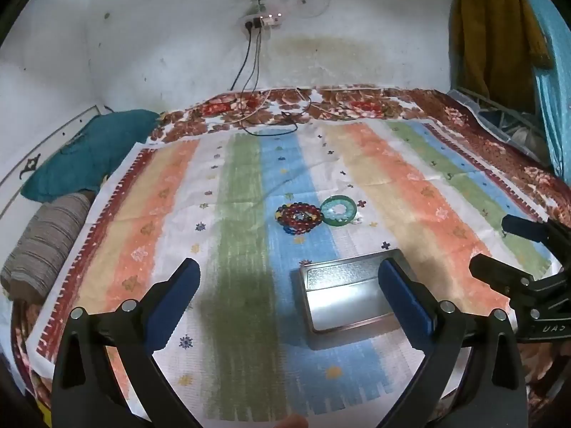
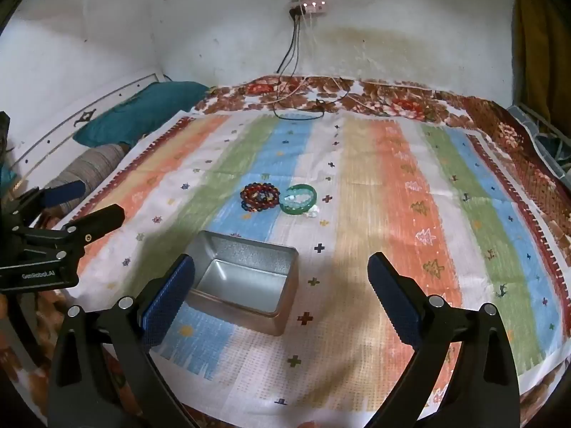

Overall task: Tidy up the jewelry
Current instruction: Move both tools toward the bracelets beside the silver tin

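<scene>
A pile of dark red and blue beaded bracelets [image 1: 299, 218] [image 2: 259, 196] lies on the striped cloth. A green bangle stack [image 1: 338, 211] [image 2: 298, 199] touches its right side. An open, empty metal tin [image 1: 348, 292] [image 2: 244, 280] sits nearer me. My left gripper [image 1: 289, 274] is open and empty, above the cloth just left of the tin. My right gripper [image 2: 282, 271] is open and empty, its left finger over the tin's near left corner. Each gripper shows at the edge of the other's view, the right one [image 1: 499, 249] and the left one [image 2: 89, 207].
The striped cloth [image 1: 178, 214] [image 2: 392, 214] covers a bed with a floral blanket [image 1: 357, 103] beneath. A teal pillow [image 1: 89, 153] and a grey bolster [image 1: 46, 242] lie at the left. Charger cables [image 1: 271, 121] trail from a wall socket at the back. Clothes [image 1: 496, 35] hang at the right.
</scene>
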Demonstrator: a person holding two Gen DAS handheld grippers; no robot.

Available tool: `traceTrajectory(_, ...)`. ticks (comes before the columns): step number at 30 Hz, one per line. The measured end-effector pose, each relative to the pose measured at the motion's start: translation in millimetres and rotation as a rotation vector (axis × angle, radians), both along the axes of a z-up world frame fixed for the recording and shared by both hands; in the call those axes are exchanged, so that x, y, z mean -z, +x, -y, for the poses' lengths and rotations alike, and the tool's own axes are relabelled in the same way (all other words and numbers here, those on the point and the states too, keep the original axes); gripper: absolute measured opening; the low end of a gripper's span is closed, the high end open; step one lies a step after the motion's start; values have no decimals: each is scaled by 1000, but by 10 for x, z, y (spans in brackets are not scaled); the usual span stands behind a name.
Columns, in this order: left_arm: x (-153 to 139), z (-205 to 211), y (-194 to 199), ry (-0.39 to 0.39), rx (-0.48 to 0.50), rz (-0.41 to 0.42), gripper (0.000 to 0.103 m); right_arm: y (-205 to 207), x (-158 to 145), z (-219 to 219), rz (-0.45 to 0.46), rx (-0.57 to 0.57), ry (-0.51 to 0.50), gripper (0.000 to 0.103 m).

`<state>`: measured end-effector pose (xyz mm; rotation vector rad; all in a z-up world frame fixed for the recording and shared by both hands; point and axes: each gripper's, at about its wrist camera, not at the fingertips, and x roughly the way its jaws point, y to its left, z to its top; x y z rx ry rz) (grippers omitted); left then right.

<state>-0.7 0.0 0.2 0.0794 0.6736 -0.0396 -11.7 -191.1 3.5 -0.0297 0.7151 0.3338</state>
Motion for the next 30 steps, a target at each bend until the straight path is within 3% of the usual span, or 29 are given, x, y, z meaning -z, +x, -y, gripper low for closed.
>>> traceTrajectory(6,-24,-14,-22,-27,7,-7,97,25,1,26,6,0,-4,98)
traceTrajectory(12,32,46,66,71,-16,-47,97,18,7,57,-2,5,6,98)
traceTrajectory(24,68,-18,134,-10,7,-84,97,106,38,78,-24,17,21,98)
traceTrajectory(30,75,10,160,-6,17,-91,97,159,52,60,-40,12,22,98)
